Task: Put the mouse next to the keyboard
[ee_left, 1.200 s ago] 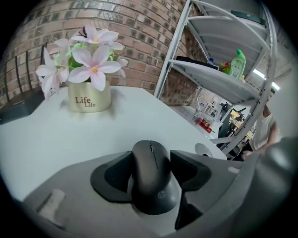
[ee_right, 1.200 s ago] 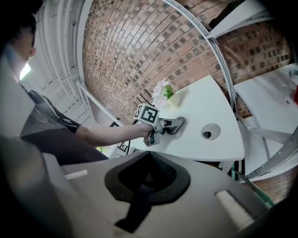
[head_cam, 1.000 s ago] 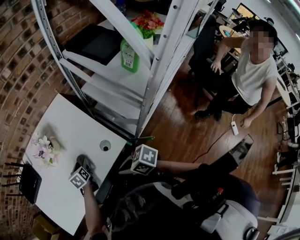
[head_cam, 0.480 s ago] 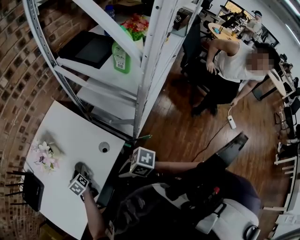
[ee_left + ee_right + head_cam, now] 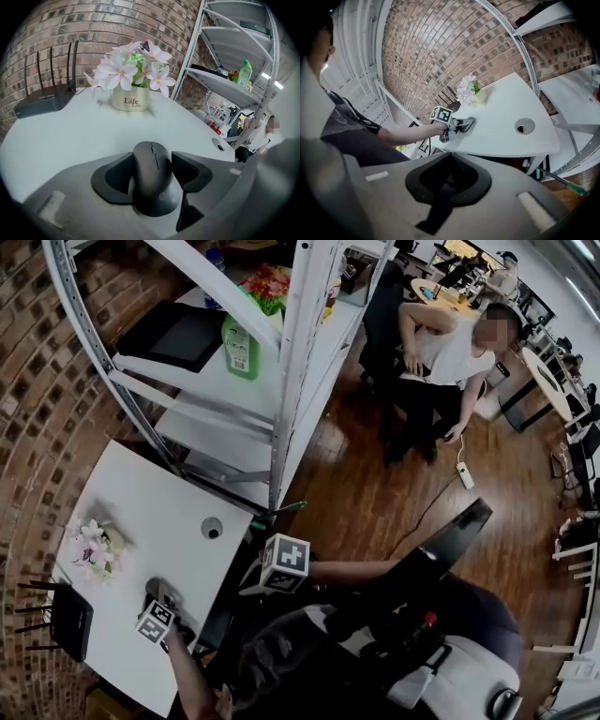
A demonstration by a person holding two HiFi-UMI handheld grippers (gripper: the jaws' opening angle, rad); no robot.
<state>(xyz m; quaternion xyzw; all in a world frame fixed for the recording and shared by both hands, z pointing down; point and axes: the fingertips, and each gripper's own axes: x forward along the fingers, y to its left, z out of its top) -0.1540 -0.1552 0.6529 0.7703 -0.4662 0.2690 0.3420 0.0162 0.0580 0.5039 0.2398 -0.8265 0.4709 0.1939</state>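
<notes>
Clamping the mouse [image 5: 152, 185] for carrying, the left gripper [image 5: 151, 172] is being held at the table [image 5: 65, 138], flowerpot [image 5: 131, 98] at twelve o'clock; the right gripper [image 5: 449, 177] is being held closed, empty.

My left gripper [image 5: 152, 159] is dark grey, the mouse [image 5: 153, 187] black, the table [image 5: 70, 136] white, the flowers [image 5: 129, 68] pale pink, the brick wall [image 5: 93, 23] reddish-brown.

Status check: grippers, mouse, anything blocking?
Left hand-held gripper shut on mouse, mouse on white table. Right hand-held gripper shut, empty. Flower pot ahead, not touching.
</notes>
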